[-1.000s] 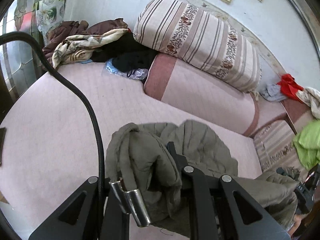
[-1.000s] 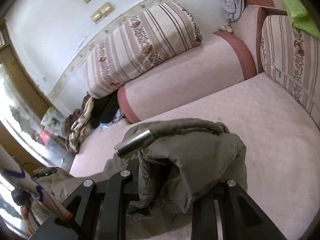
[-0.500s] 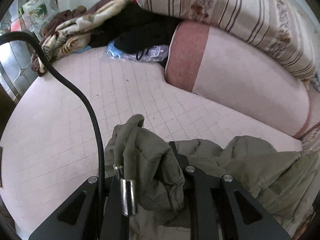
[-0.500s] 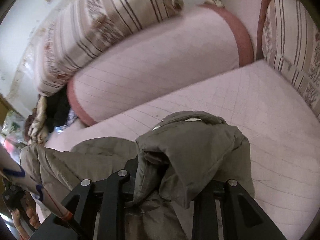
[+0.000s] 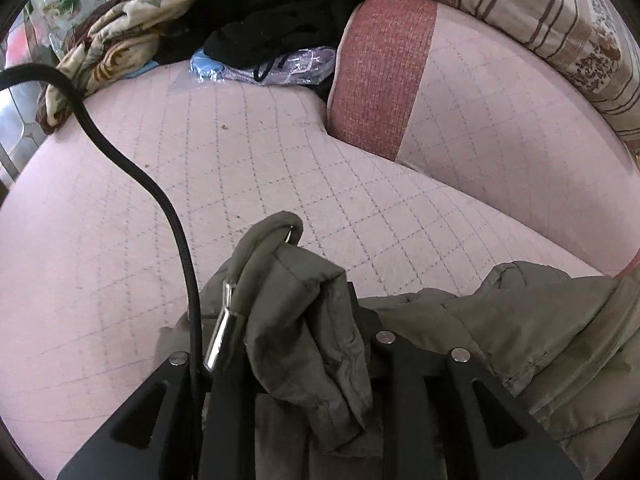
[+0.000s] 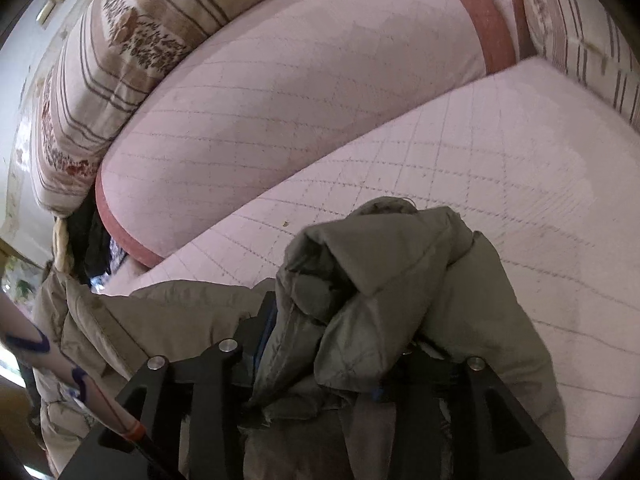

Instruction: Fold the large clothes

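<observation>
The olive-green padded jacket lies partly spread on the pale pink quilted sofa seat, with a bunched fold of it caught in each hand-held gripper. In the left wrist view, the left hand-held gripper has a thick wad of the jacket between its black fingers; its jaws stand narrow and are opening, and the cloth still fills the gap, so it appears pressed on the fabric. A grey drawcord loop with a shiny metal cord end hangs from that fold, just beside the black cable that curves across the seat.

In the right wrist view, the right hand-held gripper has another heaped fold of the same jacket between its fingers; its jaws are opening with the cloth between them, though the fabric covers the pads, so I cannot tell how firmly they press.

Behind the jacket lies a pink bolster with dark red end bands, and on it a striped floral cushion. At the far left end of the seat sits a heap of dark and patterned clothes.
</observation>
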A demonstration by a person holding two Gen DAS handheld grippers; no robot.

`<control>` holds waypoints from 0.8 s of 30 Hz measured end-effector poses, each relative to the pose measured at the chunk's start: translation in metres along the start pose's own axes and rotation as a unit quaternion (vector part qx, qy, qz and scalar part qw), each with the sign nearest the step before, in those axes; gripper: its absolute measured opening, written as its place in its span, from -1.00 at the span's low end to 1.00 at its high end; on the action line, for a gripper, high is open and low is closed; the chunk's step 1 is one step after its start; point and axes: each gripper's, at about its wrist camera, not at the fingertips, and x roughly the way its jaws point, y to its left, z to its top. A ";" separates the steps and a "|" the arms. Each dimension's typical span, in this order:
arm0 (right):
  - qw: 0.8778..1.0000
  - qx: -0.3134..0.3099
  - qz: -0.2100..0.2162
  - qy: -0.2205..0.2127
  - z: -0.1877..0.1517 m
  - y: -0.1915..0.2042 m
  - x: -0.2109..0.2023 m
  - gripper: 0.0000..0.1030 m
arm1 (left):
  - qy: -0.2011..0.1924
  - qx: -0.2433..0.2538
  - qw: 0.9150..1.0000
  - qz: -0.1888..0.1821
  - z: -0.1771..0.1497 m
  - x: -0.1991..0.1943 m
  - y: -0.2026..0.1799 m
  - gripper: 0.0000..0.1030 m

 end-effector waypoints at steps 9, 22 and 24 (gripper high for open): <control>1.000 0.004 0.009 -0.002 -0.003 0.004 0.003 -0.10 | 0.017 -0.007 1.000 -0.014 0.000 -0.005 0.008 -0.52; 0.992 -0.042 -0.017 -0.115 -0.001 0.047 -0.149 0.82 | -0.025 -0.053 0.971 -0.231 0.027 -0.172 0.060 0.34; 0.991 -0.069 -0.022 -0.117 -0.009 0.063 -0.164 0.81 | -0.039 -0.054 0.969 -0.236 0.023 -0.195 0.062 0.35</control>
